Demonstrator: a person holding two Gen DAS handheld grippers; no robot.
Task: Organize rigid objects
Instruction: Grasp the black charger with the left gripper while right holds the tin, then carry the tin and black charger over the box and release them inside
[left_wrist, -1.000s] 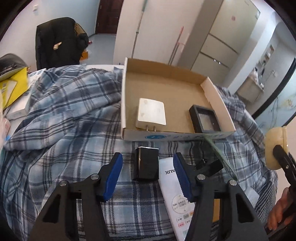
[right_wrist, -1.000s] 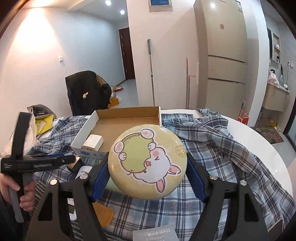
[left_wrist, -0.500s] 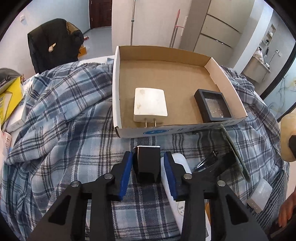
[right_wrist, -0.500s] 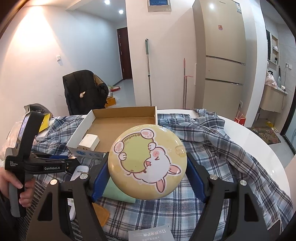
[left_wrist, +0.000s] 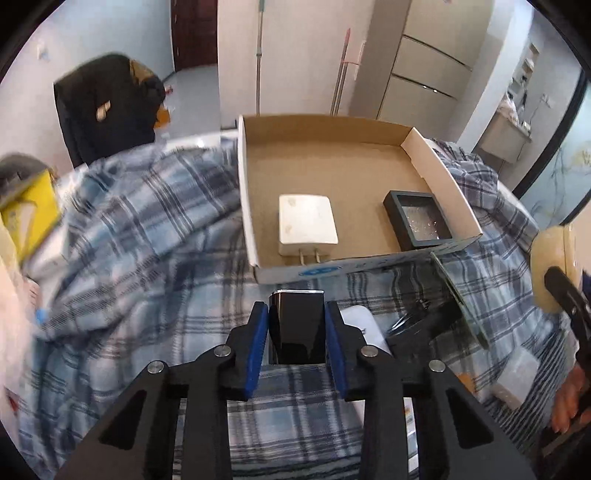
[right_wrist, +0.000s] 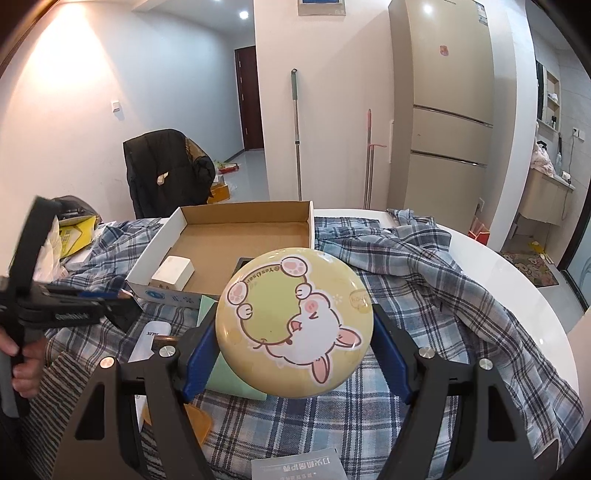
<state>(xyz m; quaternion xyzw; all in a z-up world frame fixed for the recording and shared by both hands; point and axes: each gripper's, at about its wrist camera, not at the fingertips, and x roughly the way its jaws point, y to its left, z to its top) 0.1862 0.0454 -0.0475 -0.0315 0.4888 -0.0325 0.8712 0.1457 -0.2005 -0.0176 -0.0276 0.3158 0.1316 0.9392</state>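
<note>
My left gripper (left_wrist: 296, 321) is shut on a glossy black block (left_wrist: 296, 325), held above the plaid cloth just in front of the cardboard tray (left_wrist: 295, 271). In the tray lie a white charger (left_wrist: 307, 224) and a black framed box (left_wrist: 417, 218). My right gripper (right_wrist: 294, 325) is shut on a round yellow tin with a cartoon animal (right_wrist: 294, 323), held above the cloth; the tin also shows at the right edge of the left wrist view (left_wrist: 552, 267). The tray (right_wrist: 236, 216) lies behind the tin, with the charger (right_wrist: 173, 272) inside.
A white remote (left_wrist: 360, 321) and a dark gadget (left_wrist: 428, 325) lie on the plaid cloth (left_wrist: 147, 240) beside the block. A green booklet (right_wrist: 236, 373), an orange piece (right_wrist: 197, 421) and a grey card (right_wrist: 299, 465) lie under the tin. Clutter sits at the left (right_wrist: 74, 229).
My left gripper closed on the black block and lifted it, moving toward the tray. The right gripper kept hold of the tin, which now looks rotated.
</note>
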